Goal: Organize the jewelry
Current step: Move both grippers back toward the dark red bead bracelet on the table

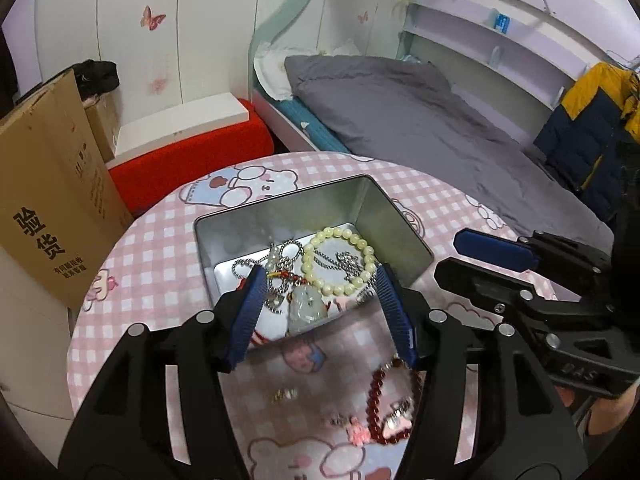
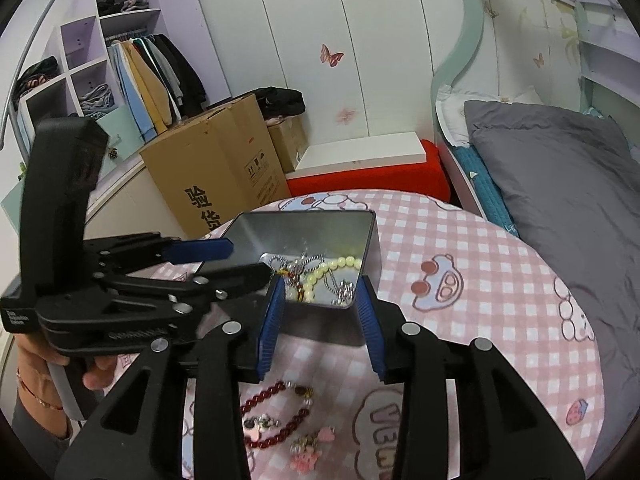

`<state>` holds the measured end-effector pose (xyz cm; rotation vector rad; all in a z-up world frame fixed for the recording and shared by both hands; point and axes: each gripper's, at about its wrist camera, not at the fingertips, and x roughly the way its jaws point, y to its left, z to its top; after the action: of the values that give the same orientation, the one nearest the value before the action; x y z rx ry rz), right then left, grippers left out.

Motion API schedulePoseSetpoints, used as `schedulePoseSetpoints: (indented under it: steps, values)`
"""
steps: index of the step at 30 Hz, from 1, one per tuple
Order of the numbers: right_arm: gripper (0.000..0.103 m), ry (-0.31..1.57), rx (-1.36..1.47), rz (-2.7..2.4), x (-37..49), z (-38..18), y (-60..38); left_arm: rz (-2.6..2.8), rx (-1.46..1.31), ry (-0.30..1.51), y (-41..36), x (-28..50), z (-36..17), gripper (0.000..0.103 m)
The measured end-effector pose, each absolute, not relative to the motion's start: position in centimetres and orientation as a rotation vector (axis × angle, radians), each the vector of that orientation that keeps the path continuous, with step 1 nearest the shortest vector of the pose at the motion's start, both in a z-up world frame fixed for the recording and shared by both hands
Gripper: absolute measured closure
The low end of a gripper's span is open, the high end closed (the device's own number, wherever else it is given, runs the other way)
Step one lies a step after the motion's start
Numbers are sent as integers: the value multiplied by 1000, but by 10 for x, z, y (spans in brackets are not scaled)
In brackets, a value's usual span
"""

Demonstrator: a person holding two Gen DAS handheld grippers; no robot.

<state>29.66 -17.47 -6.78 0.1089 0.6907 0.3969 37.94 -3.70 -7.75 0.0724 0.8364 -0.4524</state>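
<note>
An open metal tin stands on the round table with a pink checked cloth. Inside lie a cream bead bracelet, silver chains and a pale jade pendant on a red cord. My left gripper hangs open over the tin's near side, nothing between its blue pads. My right gripper is open too, just short of the tin and holding nothing. On the cloth in front of the tin lie a dark red bead bracelet and a pink charm piece.
A cardboard box and a red bench with a white board stand beyond the table. To the right runs a bed with grey bedding. A hand with a bracelet holds the left gripper.
</note>
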Motion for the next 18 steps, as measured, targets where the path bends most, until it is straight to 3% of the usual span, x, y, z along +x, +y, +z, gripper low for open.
schedulePoseSetpoints:
  steps: [18]
  values:
    - [68, 877, -11, 384, 229, -126, -161, -390, 64, 850, 1, 290, -112, 46]
